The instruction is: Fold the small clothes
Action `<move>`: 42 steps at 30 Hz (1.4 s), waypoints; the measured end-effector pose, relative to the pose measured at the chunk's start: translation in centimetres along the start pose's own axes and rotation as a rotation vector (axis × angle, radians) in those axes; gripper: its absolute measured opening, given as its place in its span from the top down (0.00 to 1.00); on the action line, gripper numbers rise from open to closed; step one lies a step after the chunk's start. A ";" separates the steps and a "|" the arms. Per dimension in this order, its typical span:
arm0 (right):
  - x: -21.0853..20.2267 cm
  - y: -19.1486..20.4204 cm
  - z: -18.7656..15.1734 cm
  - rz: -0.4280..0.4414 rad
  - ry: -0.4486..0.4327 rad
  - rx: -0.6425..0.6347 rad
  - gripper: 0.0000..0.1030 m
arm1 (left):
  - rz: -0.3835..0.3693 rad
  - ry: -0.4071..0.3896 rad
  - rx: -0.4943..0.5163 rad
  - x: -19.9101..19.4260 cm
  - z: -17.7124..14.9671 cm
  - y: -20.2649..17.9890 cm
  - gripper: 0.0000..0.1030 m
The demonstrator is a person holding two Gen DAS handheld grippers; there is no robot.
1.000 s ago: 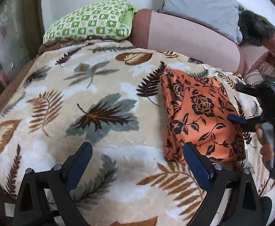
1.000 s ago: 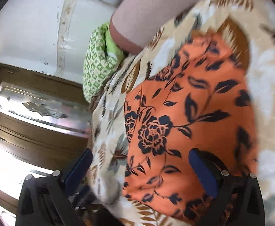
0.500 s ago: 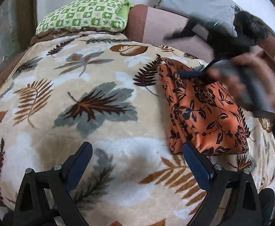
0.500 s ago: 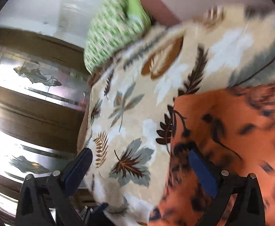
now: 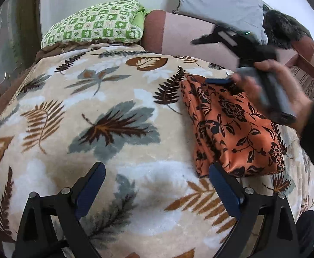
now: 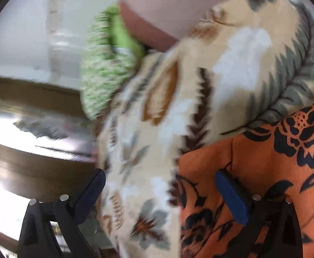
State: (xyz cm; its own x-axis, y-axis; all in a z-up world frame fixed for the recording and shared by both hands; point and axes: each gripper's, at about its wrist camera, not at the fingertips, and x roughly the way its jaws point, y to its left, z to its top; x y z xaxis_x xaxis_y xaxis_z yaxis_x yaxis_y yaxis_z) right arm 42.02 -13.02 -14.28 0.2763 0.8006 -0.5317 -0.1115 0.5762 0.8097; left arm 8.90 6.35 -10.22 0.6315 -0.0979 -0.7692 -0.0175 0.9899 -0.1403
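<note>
Right gripper (image 5: 218, 80) has reached the folded satiny cloth's (image 5: 234, 129) far edge.

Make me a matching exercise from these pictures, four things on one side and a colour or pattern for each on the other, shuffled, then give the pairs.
Things
1. folded cloth
2. blanket
3. small pillow
4. big cushion

Colours or patterns
A. plain grey
B. green and white checks
C. orange with black flowers
D. beige with brown and grey leaves

Pairs: 1-C, 2-D, 3-B, 4-A
</note>
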 end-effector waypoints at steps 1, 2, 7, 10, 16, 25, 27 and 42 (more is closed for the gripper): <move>-1.5 0.1 -0.1 -0.019 -0.003 -0.026 0.00 | -0.007 0.001 0.003 0.3 0.4 -0.4 0.06; -2.8 -0.3 0.0 -0.024 -0.009 -0.034 0.00 | -0.013 -0.002 0.009 0.4 0.8 -1.0 0.06; -9.3 -7.2 2.6 -0.034 -0.139 0.131 0.00 | -0.045 -0.010 0.069 1.7 2.9 -4.4 0.06; -9.1 -10.5 4.1 -0.120 -0.154 0.176 0.00 | -0.042 0.024 0.079 4.1 3.9 -5.7 0.06; -9.7 -11.8 4.6 -0.079 -0.152 0.138 0.00 | 0.049 0.174 0.132 10.0 3.1 -6.2 0.06; -13.5 -6.2 -2.2 -0.011 -0.176 0.021 0.00 | 0.042 0.116 0.100 7.0 3.0 -4.8 0.06; -14.8 -5.5 -6.1 -0.017 -0.153 0.000 0.00 | 0.052 0.168 0.104 8.4 2.9 -4.8 0.06; -16.6 -8.0 -19.8 -0.134 -0.157 0.097 0.00 | 0.128 0.121 0.098 4.7 3.0 -4.7 0.06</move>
State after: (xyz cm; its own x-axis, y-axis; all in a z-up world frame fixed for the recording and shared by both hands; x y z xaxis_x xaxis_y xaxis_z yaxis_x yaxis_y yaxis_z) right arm 19.47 -27.66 -16.85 0.4287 0.6779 -0.5972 0.0267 0.6512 0.7584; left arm 14.29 1.58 -11.28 0.5309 0.0237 -0.8471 -0.0123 0.9997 0.0202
